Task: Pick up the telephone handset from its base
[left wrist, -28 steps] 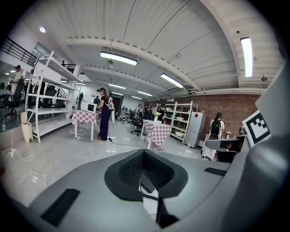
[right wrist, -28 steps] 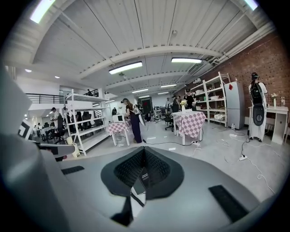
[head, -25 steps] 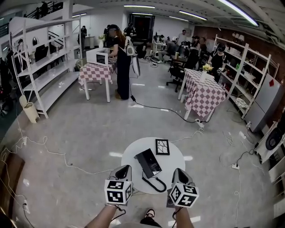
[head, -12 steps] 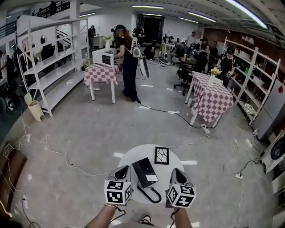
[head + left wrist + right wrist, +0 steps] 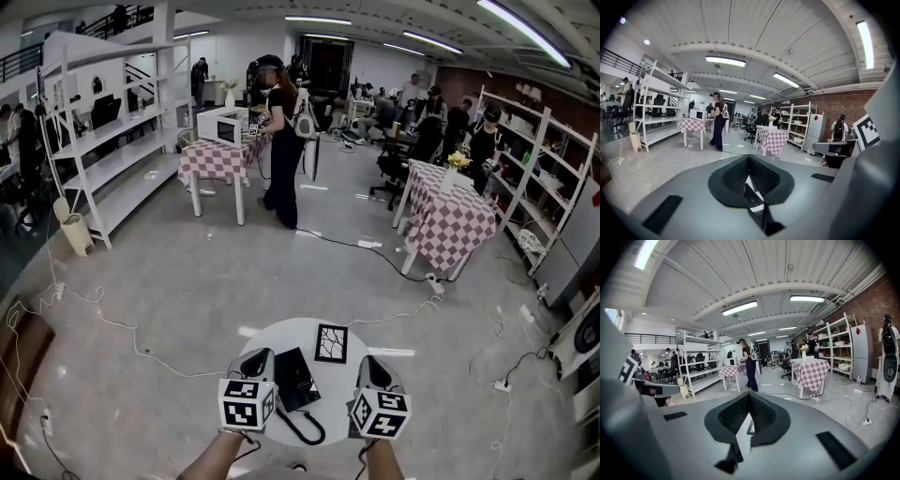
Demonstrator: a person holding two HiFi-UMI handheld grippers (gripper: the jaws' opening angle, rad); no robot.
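Note:
A black telephone lies on a small round white table low in the head view, and its curled cord loops toward the near edge. At this size I cannot make out the handset apart from the base. My left gripper hangs over the table's left rim, just left of the telephone, shut and empty. My right gripper hovers over the right rim, shut with nothing in it. In the left gripper view a sliver of the telephone shows below the closed tips. The right gripper view shows closed tips.
A black-framed square card lies on the table behind the telephone. Cables trail over the grey floor. A person stands by a checked table; another checked table and shelves stand farther off.
The table and telephone have come nearer and lower in the head view, so both grippers now flank the telephone over the table's rims. Both stay shut.

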